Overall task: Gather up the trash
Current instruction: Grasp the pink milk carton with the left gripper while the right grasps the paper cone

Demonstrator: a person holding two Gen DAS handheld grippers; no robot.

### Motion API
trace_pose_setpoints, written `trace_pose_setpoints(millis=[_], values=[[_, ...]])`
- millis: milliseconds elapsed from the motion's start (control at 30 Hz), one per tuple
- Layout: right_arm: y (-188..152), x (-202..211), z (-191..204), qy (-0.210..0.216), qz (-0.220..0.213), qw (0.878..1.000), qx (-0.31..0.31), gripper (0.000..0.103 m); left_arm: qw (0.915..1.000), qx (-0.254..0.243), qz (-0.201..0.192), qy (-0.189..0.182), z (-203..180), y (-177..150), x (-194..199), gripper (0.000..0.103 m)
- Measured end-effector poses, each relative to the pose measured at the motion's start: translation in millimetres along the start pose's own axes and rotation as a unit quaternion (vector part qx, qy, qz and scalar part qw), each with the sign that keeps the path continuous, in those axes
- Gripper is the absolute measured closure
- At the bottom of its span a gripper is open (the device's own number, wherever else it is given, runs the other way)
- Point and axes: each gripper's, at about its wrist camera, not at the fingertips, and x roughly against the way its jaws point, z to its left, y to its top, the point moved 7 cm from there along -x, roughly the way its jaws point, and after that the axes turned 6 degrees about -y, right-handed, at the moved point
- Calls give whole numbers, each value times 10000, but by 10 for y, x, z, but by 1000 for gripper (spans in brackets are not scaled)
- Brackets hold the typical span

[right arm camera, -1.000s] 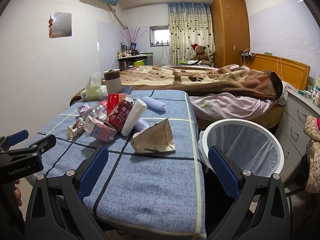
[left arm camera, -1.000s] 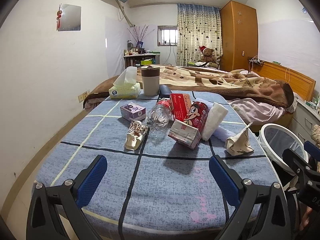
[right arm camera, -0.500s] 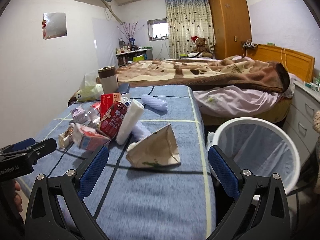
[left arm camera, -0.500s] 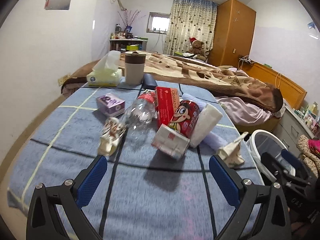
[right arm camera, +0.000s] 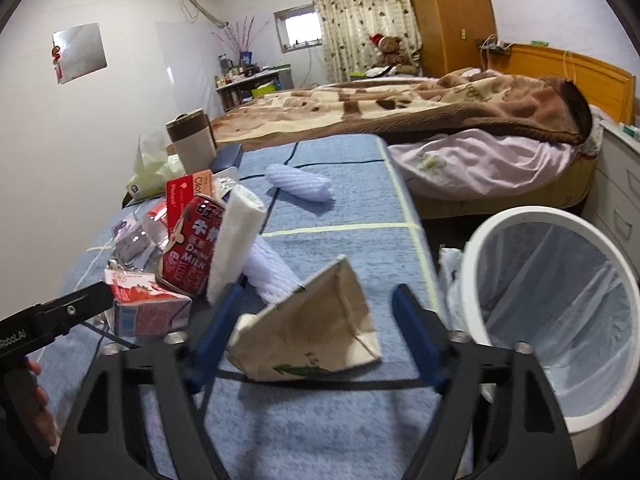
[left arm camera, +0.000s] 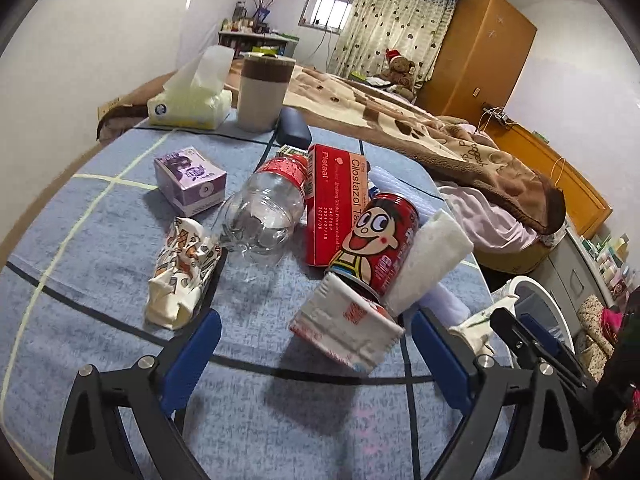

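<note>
I see bare blue cloth along the table's near edge; ahead, the milk carton, red can and bottle crowd the middle. At the right edge, the bin stands open.

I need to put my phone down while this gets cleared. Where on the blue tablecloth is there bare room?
The far right part, around the white ribbed roll, is bare, and so is the near edge in front of the tan paper bag. The left centre is crowded: red milk can, clear plastic bottle, red medicine box.
</note>
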Motion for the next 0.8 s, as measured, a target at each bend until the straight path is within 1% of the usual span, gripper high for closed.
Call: trace_pose_setpoints(millis=[67,133,200,233,267,300,333,367,400,433,467,500,533,733,800], values=[[-17,-62,5,9,142,9999,-61,31,9998,103,107,-110,18,15,-64,10],[-12,-82,4,39,144,9999,-78,32,9995,189,183,-188,27,19,-104,11],[-19,-96,10,9,163,9999,-37,38,9992,240,229,-219,23,25,-133,11],[-14,-113,15,22,191,9998,-41,45,9992,228,246,-207,15,30,-153,11],[-19,-131,16,52,234,9997,-61,48,9992,226,275,-195,10,30,-174,12],[-31,-139,18,87,270,9996,-72,49,9990,241,303,-214,6,34,-205,13],[-26,-158,19,102,290,9995,-81,49,9987,291,350,-247,10,34,-237,18],[-25,-159,17,127,293,9995,-86,51,9983,327,409,-275,7,31,-266,20],[-21,-160,23,155,288,9994,-75,52,9983,300,419,-280,-4,29,-277,21],[-26,-156,28,180,305,9994,-53,58,9984,244,437,-255,-13,23,-295,23],[-26,-157,29,193,332,9993,-40,64,9981,221,494,-279,-27,6,-312,28],[-40,-146,40,252,357,9990,-15,66,9976,231,548,-358,-46,-15,-326,31],[-49,-143,47,290,379,9989,7,70,9968,267,617,-426,-51,-33,-350,38],[-103,-99,13,488,425,9979,-76,83,9972,127,589,-453,-112,-107,-320,39],[-123,-74,6,519,409,9978,-49,84,9974,81,565,-446,-120,-150,-292,39]])
